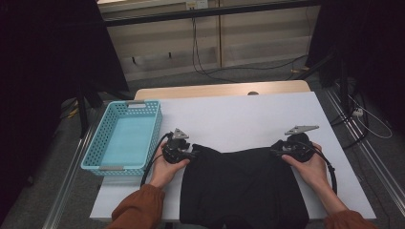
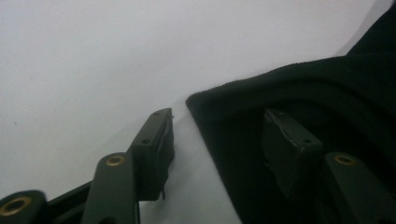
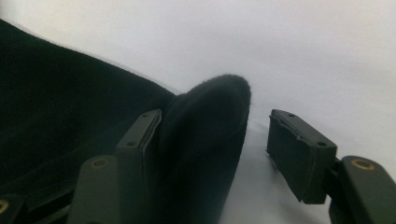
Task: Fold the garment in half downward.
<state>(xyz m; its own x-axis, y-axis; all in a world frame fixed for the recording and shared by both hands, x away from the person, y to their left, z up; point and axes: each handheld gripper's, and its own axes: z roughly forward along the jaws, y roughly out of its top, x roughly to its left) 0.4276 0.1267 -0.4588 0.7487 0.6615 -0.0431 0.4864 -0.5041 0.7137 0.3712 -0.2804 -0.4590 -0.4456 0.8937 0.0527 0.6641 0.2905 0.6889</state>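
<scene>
Lying rumpled, black cloth (image 1: 243,186) has corners between spread left gripper (image 2: 219,140) and right gripper (image 3: 215,140) fingers.

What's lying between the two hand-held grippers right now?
The black garment spans between the left hand-held gripper and right hand-held gripper, per the high view.

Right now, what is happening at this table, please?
A person is working on a black garment spread on the white table, with a gripper in each hand. The left gripper is at the garment's far left corner and the right gripper at its far right corner. Both sets of jaws stand open with a cloth corner between them, so neither has closed on the fabric yet. A light blue basket stands to the left, with nothing visible inside it.
</scene>
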